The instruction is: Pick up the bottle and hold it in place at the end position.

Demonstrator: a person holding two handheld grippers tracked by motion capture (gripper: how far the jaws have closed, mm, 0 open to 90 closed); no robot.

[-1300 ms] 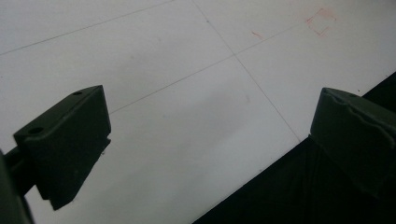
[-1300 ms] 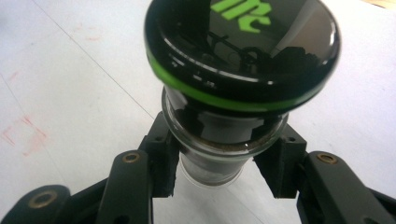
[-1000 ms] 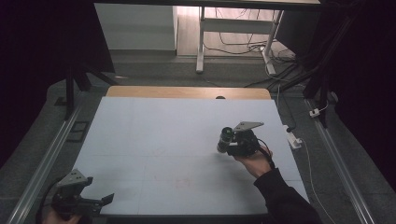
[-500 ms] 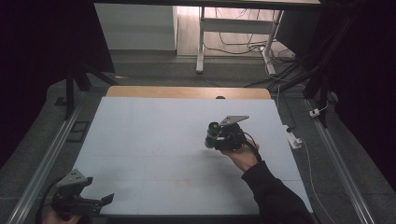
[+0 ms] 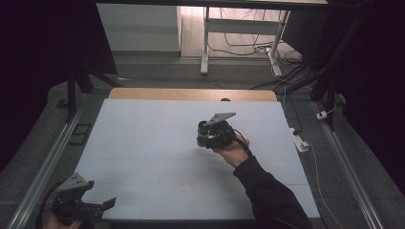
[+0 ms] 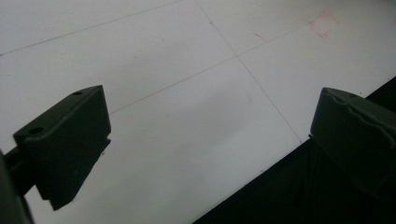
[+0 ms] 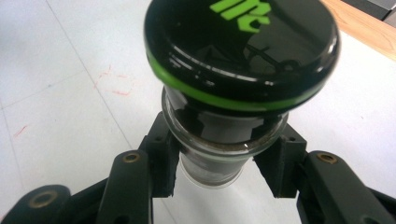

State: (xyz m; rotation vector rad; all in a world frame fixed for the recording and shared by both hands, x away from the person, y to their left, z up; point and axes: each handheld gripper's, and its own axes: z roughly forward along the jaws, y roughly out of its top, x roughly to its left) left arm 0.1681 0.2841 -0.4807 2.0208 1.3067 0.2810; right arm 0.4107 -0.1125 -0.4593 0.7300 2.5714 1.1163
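**Right gripper clamped on jar, left idle**

High view: right gripper point(image 5: 210, 136) sits mid-desk, right of centre, with a small dark jar point(image 5: 204, 128) at its front end. Left gripper point(image 5: 79, 202) is at the near-left corner of the white desk point(image 5: 143, 143).

Left gripper view: fingers point(image 6: 65, 144) spread wide, nothing between them, desk edge below.

Right gripper view: fingers point(image 7: 161, 161) clenched on the glass neck of the jar point(image 7: 224, 140), just under its black lid with a green ring point(image 7: 240, 51). Jar contents look dark, hard to tell through the glass.
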